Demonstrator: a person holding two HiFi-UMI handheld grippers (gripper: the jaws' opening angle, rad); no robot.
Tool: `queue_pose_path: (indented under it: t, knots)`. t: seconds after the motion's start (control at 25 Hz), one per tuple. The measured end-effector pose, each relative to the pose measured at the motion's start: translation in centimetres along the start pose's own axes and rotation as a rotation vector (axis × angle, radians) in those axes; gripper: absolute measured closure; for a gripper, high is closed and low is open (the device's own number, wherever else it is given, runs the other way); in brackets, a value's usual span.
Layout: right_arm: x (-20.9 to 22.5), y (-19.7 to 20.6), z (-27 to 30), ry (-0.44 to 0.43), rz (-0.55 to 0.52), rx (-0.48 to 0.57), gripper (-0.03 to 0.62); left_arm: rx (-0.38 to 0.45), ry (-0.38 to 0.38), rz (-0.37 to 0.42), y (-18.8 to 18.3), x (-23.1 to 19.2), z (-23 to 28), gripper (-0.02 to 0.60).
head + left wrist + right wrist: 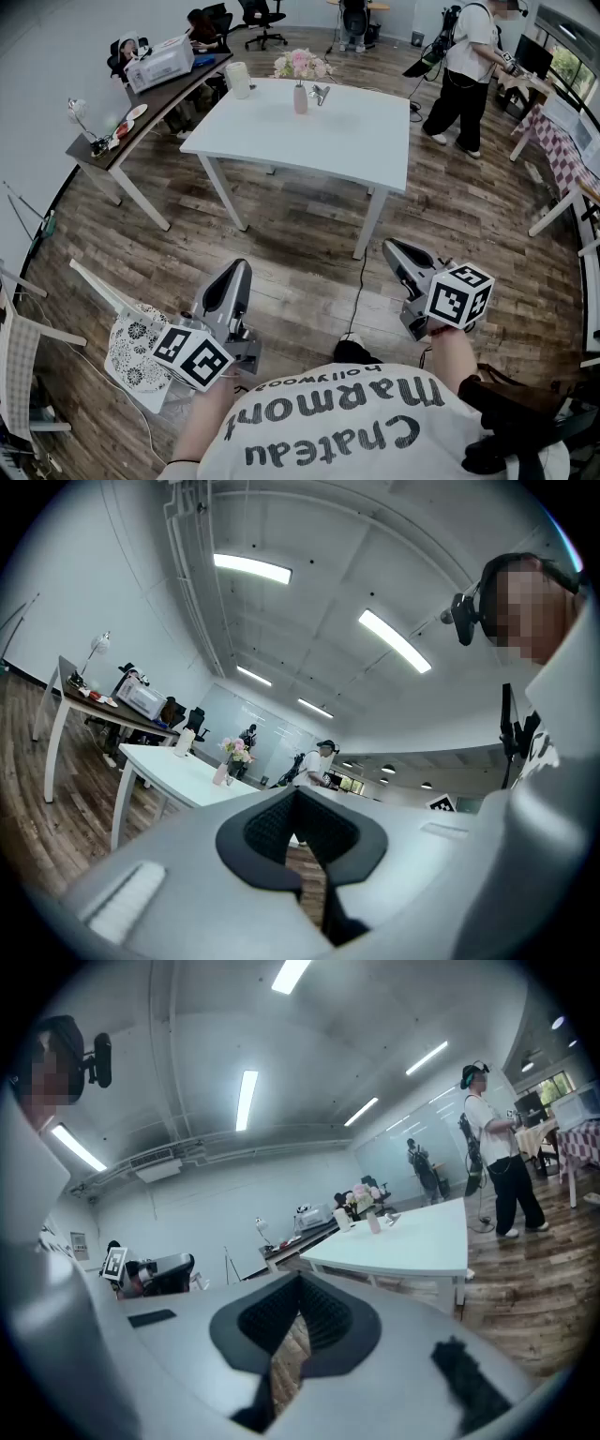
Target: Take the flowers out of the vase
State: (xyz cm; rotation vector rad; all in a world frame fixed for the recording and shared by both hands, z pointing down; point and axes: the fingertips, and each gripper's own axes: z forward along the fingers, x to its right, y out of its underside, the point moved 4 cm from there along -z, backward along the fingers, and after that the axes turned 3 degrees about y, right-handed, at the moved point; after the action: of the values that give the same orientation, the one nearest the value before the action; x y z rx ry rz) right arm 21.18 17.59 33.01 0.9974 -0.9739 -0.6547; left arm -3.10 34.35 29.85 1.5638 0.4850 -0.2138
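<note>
A bunch of pink and white flowers [300, 64] stands in a slim pink vase [300, 98] at the far side of a white table [356, 141], well away from me across the floor. Both grippers are held close to my body, far short of the table. My left gripper [236, 266] is shut with nothing in it, and my right gripper [388, 246] looks shut and empty too. The left gripper view shows its closed jaws [298, 797] with the flowers [237, 750] small at the left. In the right gripper view the vase [374, 1224] is far beyond the closed jaws [300, 1283].
A white roll [238, 80] and a small metal object [320, 94] stand beside the vase. A dark desk [141, 122] with a printer [159, 61] is at the left. A person [466, 75] stands at the back right. A patterned stool [136, 352] is by my left gripper. A cable [361, 281] crosses the floor.
</note>
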Motion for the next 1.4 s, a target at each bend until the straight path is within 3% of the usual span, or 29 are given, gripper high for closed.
queue_pose_path:
  t: [0.32, 0.56, 0.84, 1.4]
  knots:
    - [0.7, -0.3, 1.2, 0.008, -0.011, -0.014, 0.580, 0.014, 0.007, -0.007, -0.4, -1.0, 1.0, 0.574]
    - [3.1, -1.7, 3.5, -0.030, 0.056, 0.039, 0.579, 0.016, -0.003, 0.008, -0.4, -2.3, 4.0, 0.574]
    - [8.8, -4.6, 8.6, -0.066, 0.032, 0.014, 0.579, 0.020, -0.009, 0.036, -1.3, -4.2, 11.2, 0.574]
    - [19.9, -13.0, 19.5, -0.168, -0.002, -0.044, 0.580, 0.037, -0.126, 0.047, -3.2, -8.5, 25.3, 0.574]
